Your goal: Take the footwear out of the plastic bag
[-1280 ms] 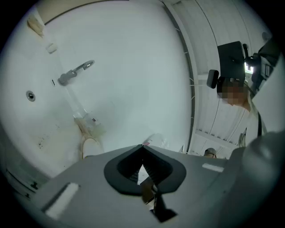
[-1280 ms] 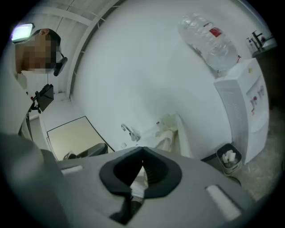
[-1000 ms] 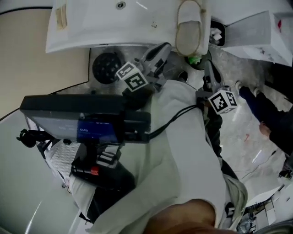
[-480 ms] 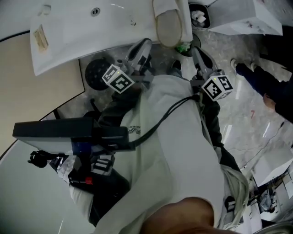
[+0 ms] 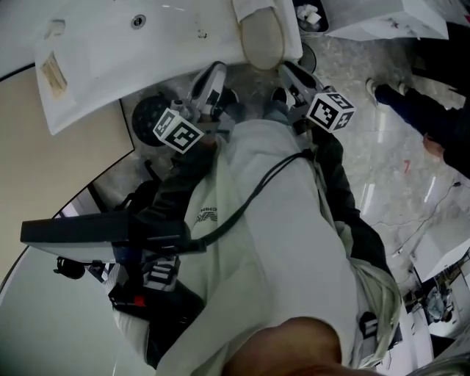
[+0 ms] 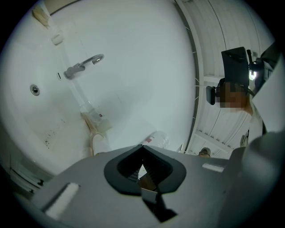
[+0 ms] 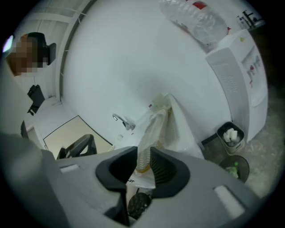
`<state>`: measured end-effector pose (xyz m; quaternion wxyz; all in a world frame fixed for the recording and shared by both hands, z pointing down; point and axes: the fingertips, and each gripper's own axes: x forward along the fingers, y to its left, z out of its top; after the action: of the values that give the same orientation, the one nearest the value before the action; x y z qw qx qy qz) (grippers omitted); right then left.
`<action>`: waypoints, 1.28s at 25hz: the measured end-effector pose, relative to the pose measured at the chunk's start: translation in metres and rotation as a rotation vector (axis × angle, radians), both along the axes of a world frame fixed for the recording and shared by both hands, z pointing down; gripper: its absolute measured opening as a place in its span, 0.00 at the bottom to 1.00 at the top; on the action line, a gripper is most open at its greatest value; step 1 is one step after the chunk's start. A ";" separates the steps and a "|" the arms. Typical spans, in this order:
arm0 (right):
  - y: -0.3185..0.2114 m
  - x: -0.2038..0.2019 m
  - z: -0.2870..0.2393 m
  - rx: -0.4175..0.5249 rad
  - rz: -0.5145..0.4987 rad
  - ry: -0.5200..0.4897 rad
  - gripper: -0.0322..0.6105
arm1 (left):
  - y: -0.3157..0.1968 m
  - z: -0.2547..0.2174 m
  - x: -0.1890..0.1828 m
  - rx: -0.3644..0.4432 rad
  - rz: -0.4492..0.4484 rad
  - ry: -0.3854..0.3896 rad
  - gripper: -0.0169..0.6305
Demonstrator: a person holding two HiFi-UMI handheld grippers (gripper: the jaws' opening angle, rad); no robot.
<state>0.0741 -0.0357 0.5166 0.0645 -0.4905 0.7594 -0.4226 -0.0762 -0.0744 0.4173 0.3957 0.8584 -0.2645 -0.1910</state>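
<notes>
Starting on the left: left gripper (image 5: pixel 213 77) hovers near the edge of the white tub (image 5: pixel 147 44), jaws pressed together on nothing (tips meet in its own view); slipper (image 5: pixel 263 37) shows mid-frame against the tub's rim, wrapped in its clear plastic bag (image 7: pixel 178 129); right gripper (image 5: pixel 285 70) is pinching that bagged slipper between its jaws.

A white tub (image 5: pixel 147 51) and a speckled grey floor (image 5: pixel 389 169) are seen; a bin (image 5: pixel 297 26) (paper (image 5: pixel 307 13) inside) is set beside a white cabinet (image 5: pixel 389 22).
</notes>
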 end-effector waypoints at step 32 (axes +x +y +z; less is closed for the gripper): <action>-0.133 0.044 0.037 -0.440 -0.520 0.146 0.45 | -0.049 -0.006 -0.003 0.008 0.018 0.064 0.02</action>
<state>0.1182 -0.1684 0.5534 -0.2074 -0.3117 0.7523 -0.5422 -0.0794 -0.1231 0.4117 0.4025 0.8558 -0.2430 -0.2159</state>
